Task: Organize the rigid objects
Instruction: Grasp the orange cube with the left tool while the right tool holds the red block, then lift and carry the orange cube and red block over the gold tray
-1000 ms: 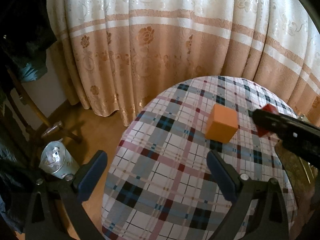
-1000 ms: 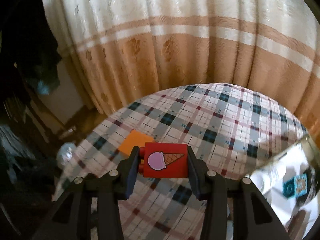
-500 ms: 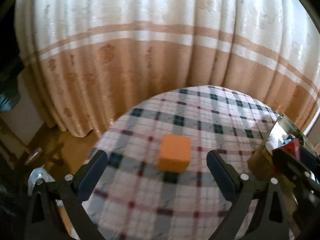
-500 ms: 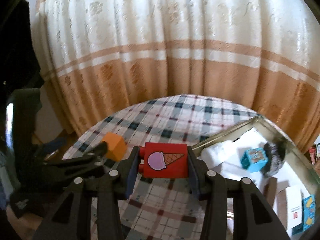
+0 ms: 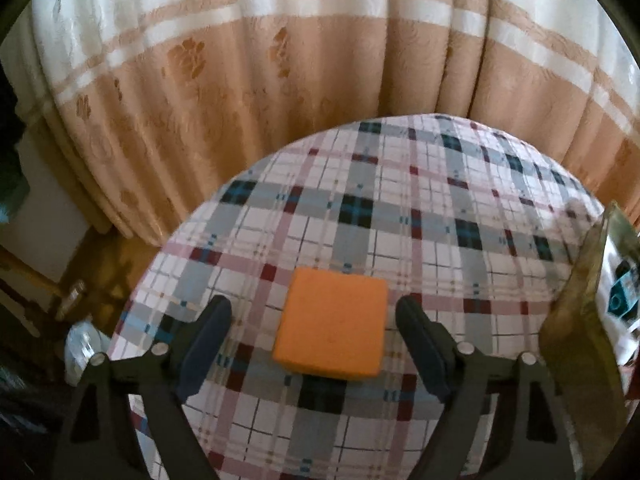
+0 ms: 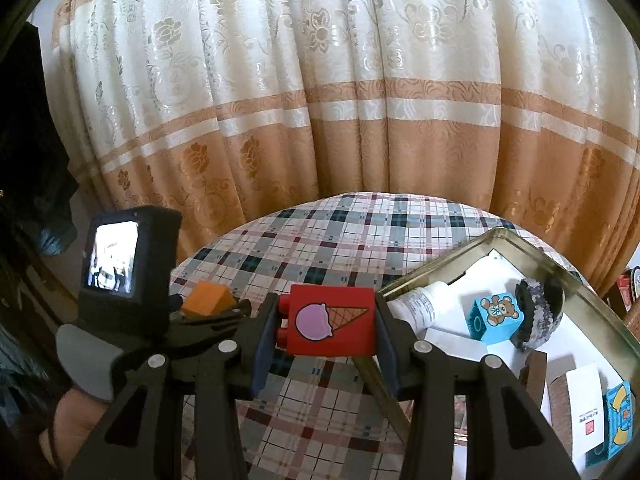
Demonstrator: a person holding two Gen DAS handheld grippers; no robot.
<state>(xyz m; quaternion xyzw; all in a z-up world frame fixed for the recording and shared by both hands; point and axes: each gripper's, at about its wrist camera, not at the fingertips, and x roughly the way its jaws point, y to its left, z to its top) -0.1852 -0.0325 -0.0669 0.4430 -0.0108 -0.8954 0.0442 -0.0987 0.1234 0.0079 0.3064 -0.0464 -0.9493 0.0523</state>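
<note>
Standing beside the round table with the plaid tablecloth (image 5: 420,216), I am seeing the left gripper (image 5: 316,326) hanging low over the cloth, its jaws wide apart. The orange block (image 5: 332,322) is lying on the cloth between the two fingers, and a gap is showing on each side of it, so they are not touching it. The left wrist view is giving only a small piece of the metal tray (image 5: 576,320): its near wall, at the right of the orange block, with something white and teal behind it that is too blurred to name.

The right wrist view is showing much more. The right gripper (image 6: 326,324) is squeezing the red block (image 6: 332,320) with the ice cream picture, both fingers pressing on its sides, and it is holding the block in the air, just at the left of the tray rim (image 6: 440,256). Inside the tray a blue block (image 6: 496,318) with a bear is lying next to a white tube (image 6: 424,304) and a dark fuzzy object (image 6: 540,312). At the left of the red block, the left gripper (image 6: 212,312) with its camera screen is appearing, and the orange block (image 6: 208,300) is partly hidden behind it. A beige curtain (image 6: 360,100) is hanging behind the table.
</note>
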